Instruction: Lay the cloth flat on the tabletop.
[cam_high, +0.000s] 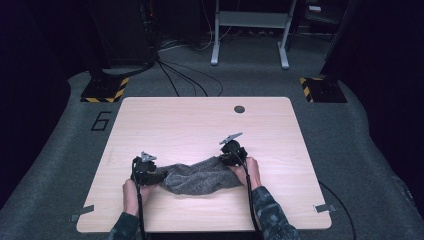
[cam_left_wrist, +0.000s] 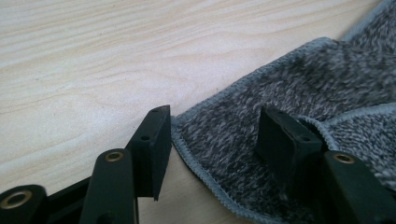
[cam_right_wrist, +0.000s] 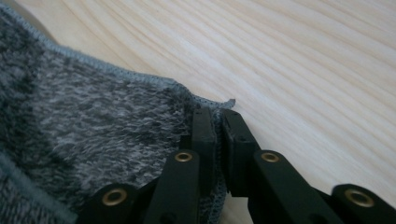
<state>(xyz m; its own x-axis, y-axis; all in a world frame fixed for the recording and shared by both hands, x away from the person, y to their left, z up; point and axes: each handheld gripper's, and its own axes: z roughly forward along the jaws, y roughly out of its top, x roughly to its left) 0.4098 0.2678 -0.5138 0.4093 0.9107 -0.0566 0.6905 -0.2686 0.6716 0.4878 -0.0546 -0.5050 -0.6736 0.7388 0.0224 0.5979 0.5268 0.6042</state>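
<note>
Pale wooden bench carries the grey towel; my right gripper pinches its corner for spreading, while my left gripper straddles the other corner, fingers half open.

A big dark number 6 is marked on the grey carpet floor, just past the far left corner of the light wooden table. Yellow and black warning stripes run along the edges of two black stand feet on the floor behind the table. They carry no words. No other words or numbers can be read.
</note>
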